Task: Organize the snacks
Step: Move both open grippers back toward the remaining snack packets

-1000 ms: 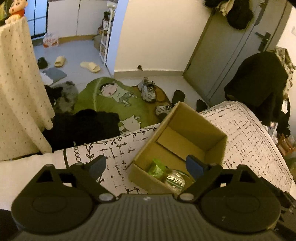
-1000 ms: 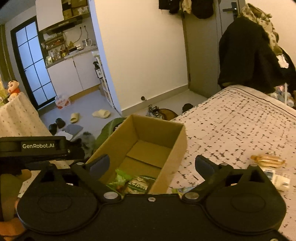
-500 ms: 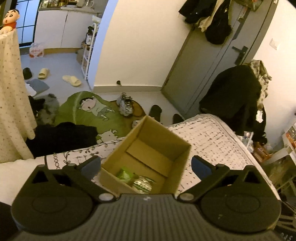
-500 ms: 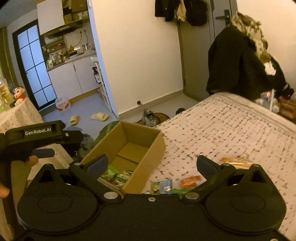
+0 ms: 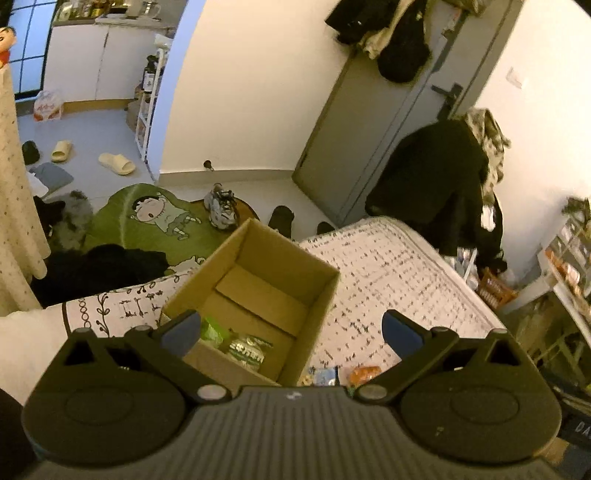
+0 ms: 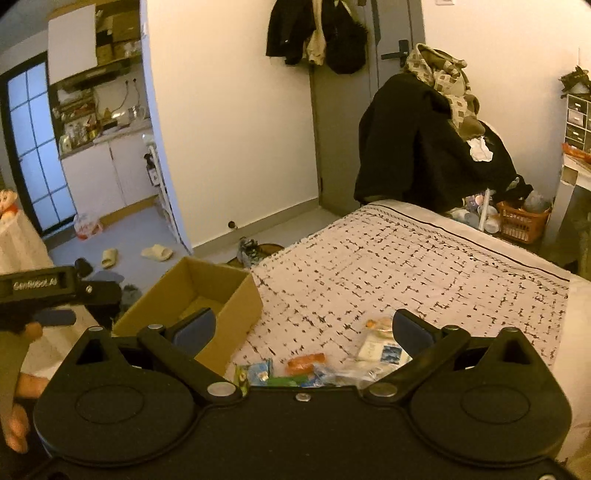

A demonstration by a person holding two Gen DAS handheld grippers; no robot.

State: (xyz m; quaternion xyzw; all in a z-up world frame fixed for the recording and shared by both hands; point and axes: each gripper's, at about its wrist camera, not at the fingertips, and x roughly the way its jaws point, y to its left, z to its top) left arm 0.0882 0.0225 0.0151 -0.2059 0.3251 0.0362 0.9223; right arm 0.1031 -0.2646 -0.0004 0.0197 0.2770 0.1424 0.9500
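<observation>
Left wrist: cardboard box (image 5: 258,291), snack packets (image 5: 247,350)

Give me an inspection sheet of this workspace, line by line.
Surface: bed with patterned cover.
Job's things: open box on the bed, some snacks inside; loose snacks beside it.
Clutter: nothing seen on the bed.
Grippers: left gripper open, empty; right gripper open, empty.
Cables: nothing seen.
Surroundings: slippers, rug, coats on door.
</observation>
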